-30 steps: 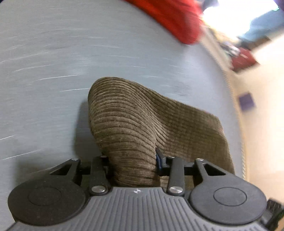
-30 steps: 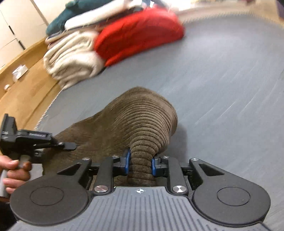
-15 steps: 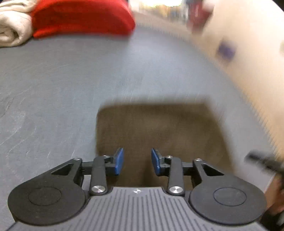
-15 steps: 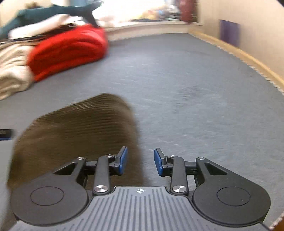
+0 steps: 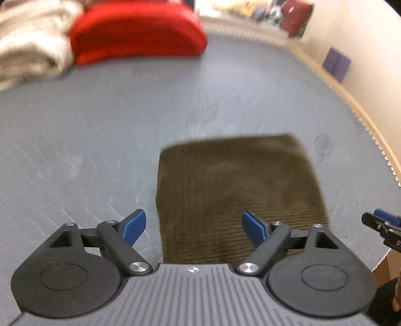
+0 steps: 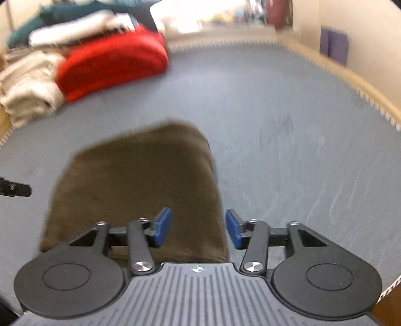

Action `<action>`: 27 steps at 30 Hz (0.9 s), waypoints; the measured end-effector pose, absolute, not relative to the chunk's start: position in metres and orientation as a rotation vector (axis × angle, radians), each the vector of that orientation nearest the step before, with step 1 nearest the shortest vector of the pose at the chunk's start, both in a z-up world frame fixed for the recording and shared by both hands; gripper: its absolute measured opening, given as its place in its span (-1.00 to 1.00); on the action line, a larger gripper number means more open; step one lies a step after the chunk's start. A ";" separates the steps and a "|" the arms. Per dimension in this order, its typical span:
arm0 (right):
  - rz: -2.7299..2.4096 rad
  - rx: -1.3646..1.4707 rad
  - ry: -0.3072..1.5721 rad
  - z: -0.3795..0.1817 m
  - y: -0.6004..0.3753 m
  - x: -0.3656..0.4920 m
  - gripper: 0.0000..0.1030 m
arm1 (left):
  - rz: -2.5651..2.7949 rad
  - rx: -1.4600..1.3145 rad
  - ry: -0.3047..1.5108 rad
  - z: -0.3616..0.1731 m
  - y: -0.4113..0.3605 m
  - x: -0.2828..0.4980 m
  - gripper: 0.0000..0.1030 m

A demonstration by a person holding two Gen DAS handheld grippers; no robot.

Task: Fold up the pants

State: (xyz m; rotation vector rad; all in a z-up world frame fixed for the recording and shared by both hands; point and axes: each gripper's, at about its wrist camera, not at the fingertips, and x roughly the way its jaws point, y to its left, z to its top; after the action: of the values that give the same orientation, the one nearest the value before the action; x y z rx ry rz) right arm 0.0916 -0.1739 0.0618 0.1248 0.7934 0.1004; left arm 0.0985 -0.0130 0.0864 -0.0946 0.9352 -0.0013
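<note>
The brown corduroy pants (image 5: 235,185) lie folded into a flat rectangle on the grey mat (image 5: 100,125). My left gripper (image 5: 193,225) is open wide and empty, raised over the near left part of the fold. The pants also show in the right wrist view (image 6: 135,180). My right gripper (image 6: 198,225) is open and empty above the fold's near right edge. The tip of the right gripper (image 5: 383,225) shows at the right edge of the left wrist view, and the tip of the left gripper (image 6: 15,189) at the left edge of the right wrist view.
A folded red garment (image 5: 137,30) and a cream one (image 5: 27,47) lie at the far left of the mat; a white and a teal garment (image 6: 62,15) are piled behind them. The mat's toothed edge (image 5: 351,100) runs along a beige wall on the right.
Both grippers let go of the pants, opened and drew back. The pants, held up in a hump a second ago, now lie flat. The left jaws have opened wider since half a second ago.
</note>
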 end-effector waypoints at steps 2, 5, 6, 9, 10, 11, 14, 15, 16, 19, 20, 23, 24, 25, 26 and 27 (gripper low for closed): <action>0.106 0.119 0.687 0.084 -0.169 0.070 0.61 | -0.036 -0.095 0.858 0.110 -0.022 0.068 0.77; 0.100 0.123 0.580 0.098 -0.167 0.041 0.90 | -0.026 -0.135 0.720 0.124 -0.034 0.023 0.97; 0.103 0.120 0.565 0.098 -0.164 0.032 0.91 | -0.018 -0.147 0.705 0.123 -0.038 0.012 0.98; 0.114 0.100 0.587 0.083 -0.155 0.020 0.91 | 0.041 -0.152 0.722 0.097 -0.054 -0.007 0.99; 0.117 0.094 0.616 0.078 -0.151 0.020 0.91 | 0.055 -0.129 0.773 0.083 -0.060 -0.005 0.99; 0.116 0.084 0.642 0.074 -0.145 0.018 0.91 | 0.071 -0.121 0.841 0.073 -0.064 0.000 0.99; 0.096 0.048 0.661 0.065 -0.136 0.017 0.91 | 0.087 -0.195 0.917 0.060 -0.060 0.018 0.99; 0.098 0.043 0.675 0.062 -0.135 0.017 0.91 | 0.099 -0.177 0.925 0.056 -0.060 0.024 0.99; 0.095 0.037 0.698 0.059 -0.132 0.019 0.91 | 0.107 -0.153 0.938 0.052 -0.061 0.028 0.99; 0.070 0.060 0.748 0.051 -0.131 0.029 0.91 | 0.113 -0.193 0.988 0.043 -0.055 0.038 0.99; 0.068 0.076 0.752 0.049 -0.132 0.028 0.91 | 0.118 -0.218 0.994 0.040 -0.053 0.041 0.99; 0.053 0.099 0.776 0.043 -0.131 0.033 0.91 | 0.117 -0.195 0.996 0.038 -0.055 0.040 0.99; 0.051 0.102 0.780 0.042 -0.130 0.034 0.91 | 0.116 -0.189 0.995 0.037 -0.058 0.041 0.99; 0.053 0.103 0.781 0.042 -0.129 0.034 0.91 | 0.115 -0.185 0.996 0.039 -0.058 0.039 0.99; 0.058 0.101 0.781 0.042 -0.128 0.034 0.91 | 0.114 -0.180 1.002 0.040 -0.061 0.039 0.99; 0.061 0.098 0.779 0.042 -0.127 0.034 0.91 | 0.115 -0.176 1.006 0.037 -0.062 0.041 0.99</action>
State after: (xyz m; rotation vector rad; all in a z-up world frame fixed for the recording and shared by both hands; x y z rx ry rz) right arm 0.0343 -0.1270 0.0421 0.0978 0.7785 0.0615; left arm 0.0405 -0.0619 0.0371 -0.1759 1.0064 0.1148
